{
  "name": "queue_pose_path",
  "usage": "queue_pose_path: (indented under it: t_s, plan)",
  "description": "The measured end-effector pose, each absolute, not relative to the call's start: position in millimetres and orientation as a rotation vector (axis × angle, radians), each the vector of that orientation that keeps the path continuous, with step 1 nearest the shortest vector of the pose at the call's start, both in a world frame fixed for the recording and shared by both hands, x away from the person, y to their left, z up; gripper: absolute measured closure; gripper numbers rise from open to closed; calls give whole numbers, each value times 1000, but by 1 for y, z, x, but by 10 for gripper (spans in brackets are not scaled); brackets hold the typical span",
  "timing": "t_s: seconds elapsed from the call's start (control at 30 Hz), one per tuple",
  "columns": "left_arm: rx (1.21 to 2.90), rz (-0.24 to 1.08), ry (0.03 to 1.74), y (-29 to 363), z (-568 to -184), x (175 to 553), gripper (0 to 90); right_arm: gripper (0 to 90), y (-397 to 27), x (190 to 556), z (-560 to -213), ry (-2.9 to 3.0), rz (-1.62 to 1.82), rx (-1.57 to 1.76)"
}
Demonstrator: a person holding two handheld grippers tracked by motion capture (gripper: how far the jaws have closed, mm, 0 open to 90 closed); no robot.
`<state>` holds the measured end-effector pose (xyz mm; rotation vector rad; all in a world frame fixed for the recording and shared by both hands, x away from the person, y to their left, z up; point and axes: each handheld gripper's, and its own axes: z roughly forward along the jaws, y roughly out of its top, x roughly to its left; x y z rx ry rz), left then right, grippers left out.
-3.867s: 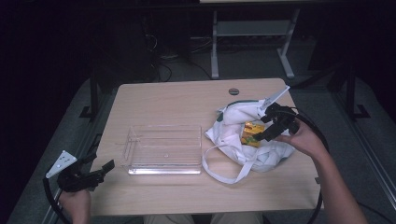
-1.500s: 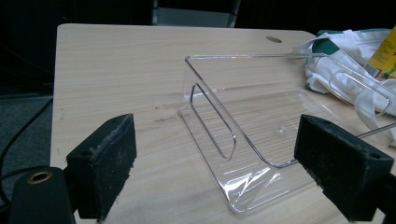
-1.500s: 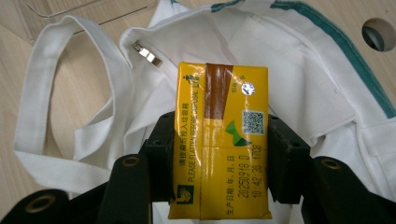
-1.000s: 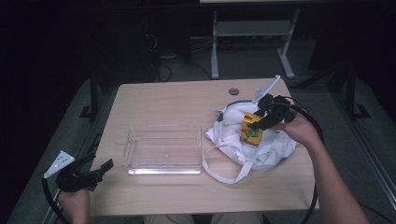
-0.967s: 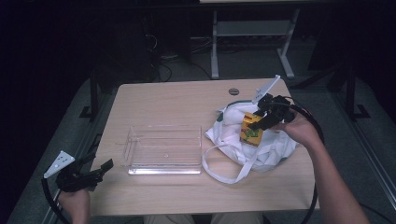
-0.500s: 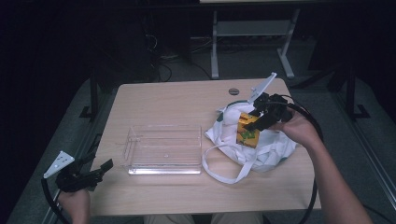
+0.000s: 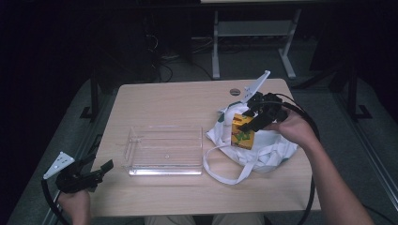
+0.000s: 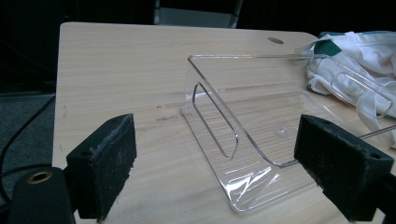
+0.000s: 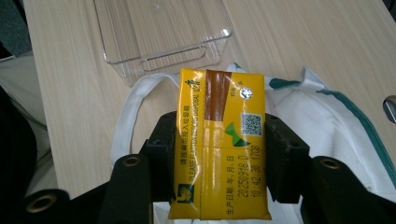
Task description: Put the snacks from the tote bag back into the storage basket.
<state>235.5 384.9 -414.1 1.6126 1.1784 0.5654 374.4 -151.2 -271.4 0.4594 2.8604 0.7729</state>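
My right gripper [image 7: 248, 124] is shut on a yellow drink carton [image 7: 242, 131] and holds it just above a crumpled white cloth bag [image 7: 263, 151] at the table's right. In the right gripper view the carton [image 9: 221, 144] sits squeezed between both black pads, over the bag [image 9: 322, 121], with printed text facing up. A clear plastic tray [image 7: 164, 149] lies mid-table with nothing in it. My left gripper [image 7: 96, 171] hangs off the table's front left corner, open. In the left gripper view its pads [image 8: 105, 163] stand wide apart in front of the tray [image 8: 243, 135].
The wooden table [image 7: 173, 101] has a small round hole [image 7: 234, 92] near its far edge. The bag's long strap [image 7: 225, 173] loops toward the front edge. A white metal frame [image 7: 253, 33] stands on the dark floor beyond the table.
My right gripper has lifted the yellow carton up out of the bag and carried it slightly left. The left gripper has stayed where it was.
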Motion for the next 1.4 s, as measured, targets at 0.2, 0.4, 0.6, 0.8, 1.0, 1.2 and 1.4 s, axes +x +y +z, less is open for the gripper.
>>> queue_pose_path:
  t_s: [0.2, 0.4, 0.6, 0.8, 1.0, 1.2, 1.4]
  plan:
    - [1610, 567, 1177, 386, -414, 235, 126, 521, -140, 373, -267, 2864, 789, 418]
    - [1608, 567, 1177, 386, -414, 235, 126, 521, -131, 373, -265, 2869, 810, 394]
    - [1609, 567, 1180, 387, -414, 235, 126, 522, -121, 373, -264, 2874, 818, 364]
    - [1607, 567, 1180, 387, -414, 235, 126, 522, -111, 372, -261, 2882, 818, 335]
    - [1604, 568, 1179, 387, -414, 235, 126, 522, -102, 370, -257, 2883, 823, 309]
    - [1603, 568, 1181, 387, -414, 235, 126, 522, -94, 369, -254, 2883, 825, 271]
    - [1602, 567, 1181, 387, -414, 235, 126, 522, -86, 368, -252, 2886, 831, 254]
